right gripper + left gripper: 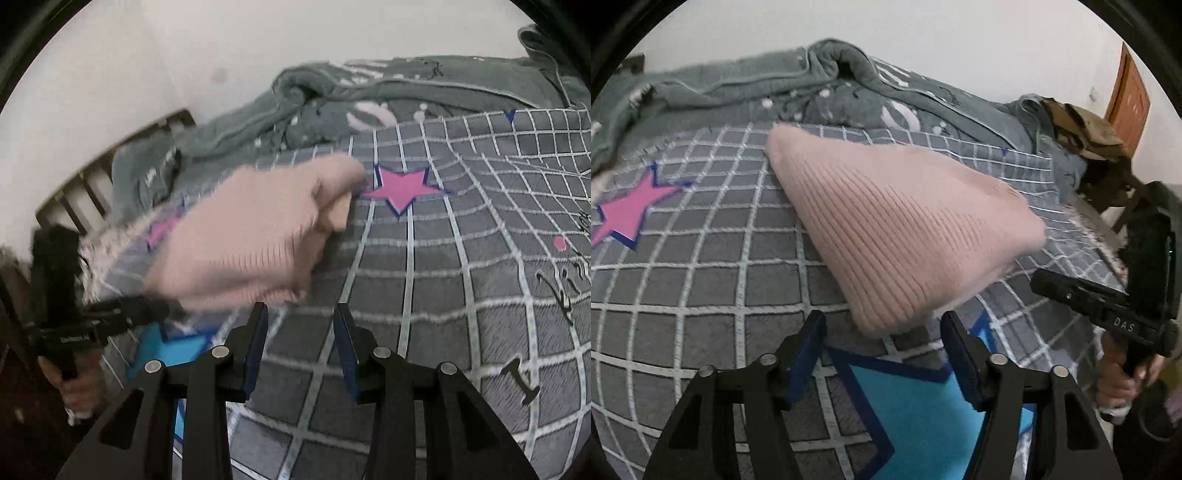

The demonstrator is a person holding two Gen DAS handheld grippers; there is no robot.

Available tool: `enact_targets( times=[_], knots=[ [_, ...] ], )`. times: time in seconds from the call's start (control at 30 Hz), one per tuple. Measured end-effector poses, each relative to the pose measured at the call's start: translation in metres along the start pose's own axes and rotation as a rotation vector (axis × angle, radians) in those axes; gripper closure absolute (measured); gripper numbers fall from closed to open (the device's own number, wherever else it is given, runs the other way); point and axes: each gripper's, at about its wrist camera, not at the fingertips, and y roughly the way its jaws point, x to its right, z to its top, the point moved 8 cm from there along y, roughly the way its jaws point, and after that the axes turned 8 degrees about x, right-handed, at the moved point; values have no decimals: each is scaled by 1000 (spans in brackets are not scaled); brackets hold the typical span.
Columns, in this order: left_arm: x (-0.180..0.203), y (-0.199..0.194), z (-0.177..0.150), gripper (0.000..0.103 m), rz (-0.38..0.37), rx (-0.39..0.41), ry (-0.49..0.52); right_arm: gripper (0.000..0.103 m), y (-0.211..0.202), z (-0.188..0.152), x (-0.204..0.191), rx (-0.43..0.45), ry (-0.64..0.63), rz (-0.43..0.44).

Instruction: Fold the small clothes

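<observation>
A folded pink ribbed knit garment (897, 229) lies on the grey checked bedspread (701, 258). My left gripper (882, 325) is open and empty, its blue-padded fingers just short of the garment's near corner. In the right wrist view the same pink garment (255, 229) is blurred, lying left of centre. My right gripper (301, 314) is open and empty, just beyond the garment's near edge. The right gripper's body shows in the left wrist view (1108, 302), and the left gripper's body shows in the right wrist view (110, 321).
A rumpled grey-green blanket (775, 85) lies along the far side of the bed against a white wall. A brown bundle (1082, 133) sits at the right end. A wooden slatted headboard (103, 173) stands at the left. Pink stars (402, 184) and a blue star (923, 406) are printed on the bedspread.
</observation>
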Motion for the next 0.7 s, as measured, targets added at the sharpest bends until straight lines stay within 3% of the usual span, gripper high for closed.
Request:
enact_targets(
  times=[0.1,0.17,0.27,0.33,0.4,0.7],
  knots=[
    [-6,2,3,58,23,14,-25,66,8,3,0,10,23,-5],
    [-6,2,4,75,19,21,-37,66,16,7,-3,10,42,12],
    [-7,6,6,86,26,25,-44,66,30,9,-7,-7,55,-6],
    [-8,4,7,88,23,33,-55,71,37,13,-10,3,79,1],
    [-11,1,8,91,22,44,-64,91,46,12,-12,-5,92,-7],
    [-46,-17,16,92,48,88,-153,94,32,12,-51,50,102,68]
  ],
)
